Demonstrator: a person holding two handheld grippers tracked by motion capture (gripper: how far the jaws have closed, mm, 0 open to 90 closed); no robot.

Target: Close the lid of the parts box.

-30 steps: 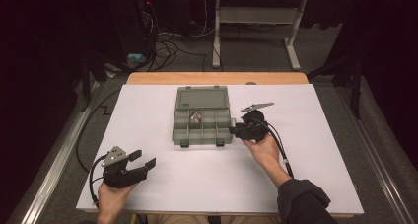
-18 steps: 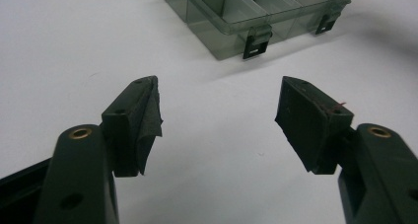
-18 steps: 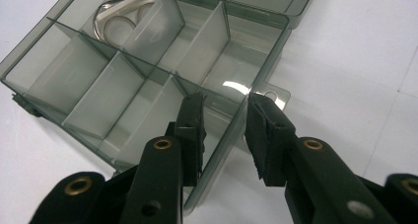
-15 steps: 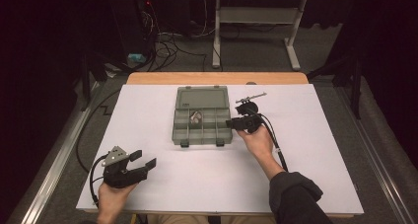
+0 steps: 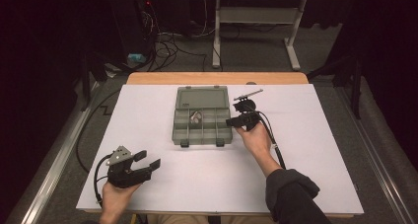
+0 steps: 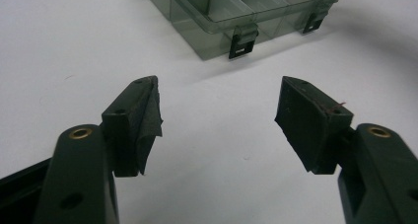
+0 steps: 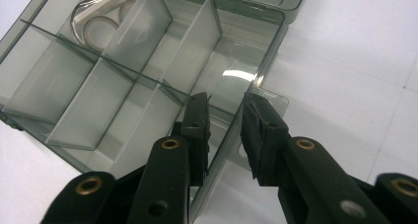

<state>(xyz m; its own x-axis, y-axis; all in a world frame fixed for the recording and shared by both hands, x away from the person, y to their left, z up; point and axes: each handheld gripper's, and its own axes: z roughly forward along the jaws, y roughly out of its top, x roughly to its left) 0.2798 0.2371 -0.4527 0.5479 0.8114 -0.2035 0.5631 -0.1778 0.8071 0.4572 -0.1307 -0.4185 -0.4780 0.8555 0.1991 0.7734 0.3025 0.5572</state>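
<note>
Smoky clear organizer box (image 5: pixel 202 116) sitting open at mid-surface, toward the far side, lid laid back flat behind it. Two black latches (image 6: pixel 242 41) hanging on the near wall. Dividers splitting the tray into compartments; a small metal-and-white item (image 7: pixel 104 18) lying in a far-row compartment left of centre, too indistinct to name.

Right claw (image 7: pixel 224 120) straddling the box's right wall: one jaw inside the right-end compartment, the other outside, just beside a small clear tab sticking out from that wall. Jaws just been closing, wall between them, narrow gaps showing on both sides, pads not pressing yet. From above, right claw (image 5: pixel 235 121) at the box's right edge, hand behind it, dark sleeve trailing toward the near right, cable running alongside.

Left claw (image 5: pixel 147 163) resting well apart at the near left of the white surface (image 5: pixel 315 150), jaws wide apart, nothing between them but bare sheet.

Beyond the surface's far wooden edge: tangled cables (image 5: pixel 167 44) on the floor and a white stand frame (image 5: pixel 256 21). Nothing lying between either claw and the box.
</note>
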